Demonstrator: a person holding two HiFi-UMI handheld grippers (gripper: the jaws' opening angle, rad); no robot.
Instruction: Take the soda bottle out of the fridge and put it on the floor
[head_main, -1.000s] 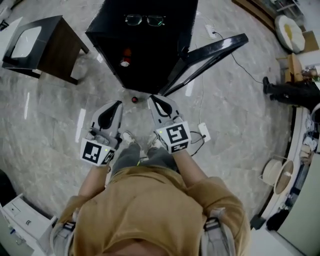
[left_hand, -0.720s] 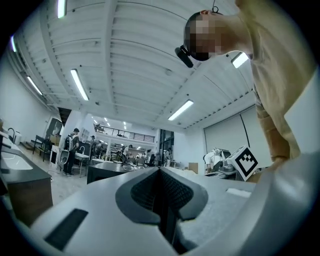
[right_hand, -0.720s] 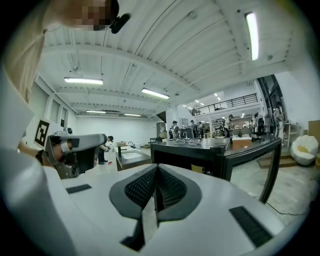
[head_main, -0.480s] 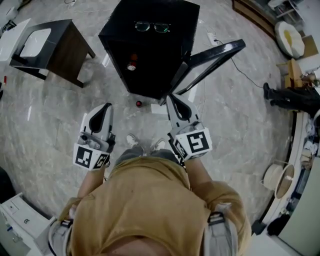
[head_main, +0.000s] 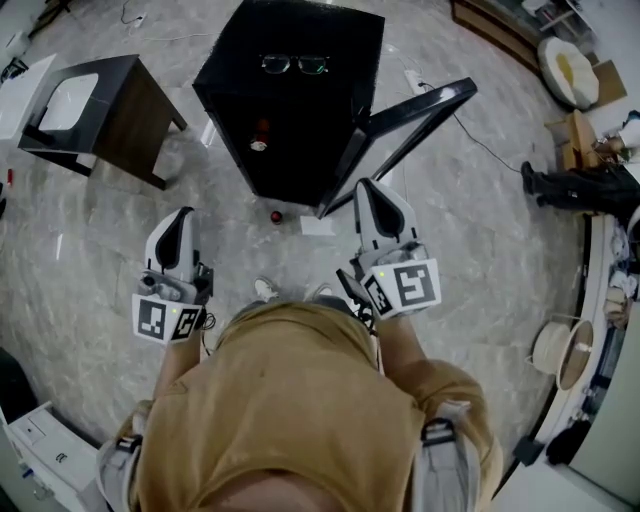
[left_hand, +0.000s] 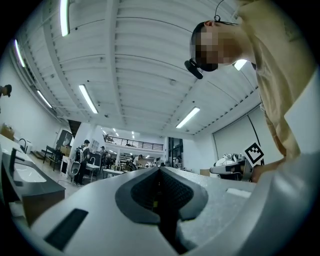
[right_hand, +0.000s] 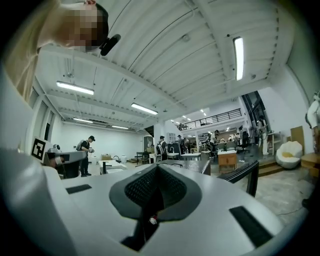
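Observation:
The black fridge (head_main: 330, 95) stands ahead of me with its door (head_main: 405, 130) swung open to the right. A red-capped bottle (head_main: 259, 137) shows inside it. On the floor just in front of the fridge is a small dark bottle with a red cap (head_main: 276, 216), seen from above. My left gripper (head_main: 180, 214) is shut and empty, left of that bottle and apart from it. On the other side my right gripper (head_main: 369, 186) is shut and empty, close to the door's lower edge. Both gripper views look up at the ceiling past shut jaws (left_hand: 160, 170) (right_hand: 157, 167).
A pair of glasses (head_main: 294, 65) lies on the fridge top. A dark side table (head_main: 120, 105) with a white top stands at the left. A white scrap (head_main: 318, 226) lies by the fridge's front. A cable (head_main: 470, 135) runs across the floor at the right. My shoes (head_main: 265, 290) are below.
Both grippers have drawn back from the fridge and spread apart, the left outward to the left, the right outward to the right. The red-capped bottle stays on the floor.

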